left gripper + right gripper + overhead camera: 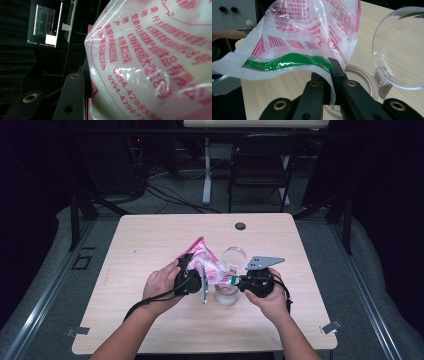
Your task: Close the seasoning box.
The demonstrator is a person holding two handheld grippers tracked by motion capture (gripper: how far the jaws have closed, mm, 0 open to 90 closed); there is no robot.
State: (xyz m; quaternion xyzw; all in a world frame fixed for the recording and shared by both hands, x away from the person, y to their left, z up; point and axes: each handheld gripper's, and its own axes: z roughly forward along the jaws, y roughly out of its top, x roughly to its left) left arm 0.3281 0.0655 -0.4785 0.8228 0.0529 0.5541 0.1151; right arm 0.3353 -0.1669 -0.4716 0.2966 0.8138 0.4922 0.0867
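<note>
A pink-and-white printed plastic bag [206,261] hangs over the middle of the table [150,235]. My left gripper [194,266] is shut on the bag's body. In the left gripper view the bag [150,62] bulges against one black finger [71,95]. My right gripper [236,281] is shut on the bag's green-striped edge [287,62], with the film pinched between its jaws [328,73]. Below the bag stands a clear jar [226,295] with its round hinged lid [234,256] flipped open. The lid [402,50] and the jar's beige rim [364,77] lie just past the right jaws.
A dark cable hole [240,226] sits near the table's far edge. Beyond the table a black chair [260,165] stands by a desk leg. A lit monitor [46,25] glows in the dark background of the left gripper view.
</note>
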